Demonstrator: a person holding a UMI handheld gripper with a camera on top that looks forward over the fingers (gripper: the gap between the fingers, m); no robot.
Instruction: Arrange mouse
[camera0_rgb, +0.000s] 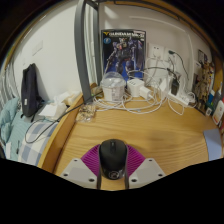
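Note:
A black computer mouse (113, 157) sits between my gripper's two fingers, its nose pointing away over the wooden desk (150, 125). The magenta pads (91, 161) press against both of its sides with no gap showing. My gripper (113, 168) is shut on the mouse, close above the desk near its front edge.
At the desk's back stand white chargers and a tangle of cables (135, 90), a glass jar (86, 114) and a poster (124, 50) on the wall. A black device (31, 88) stands at the left. A blue-grey object (213, 143) lies at the right edge.

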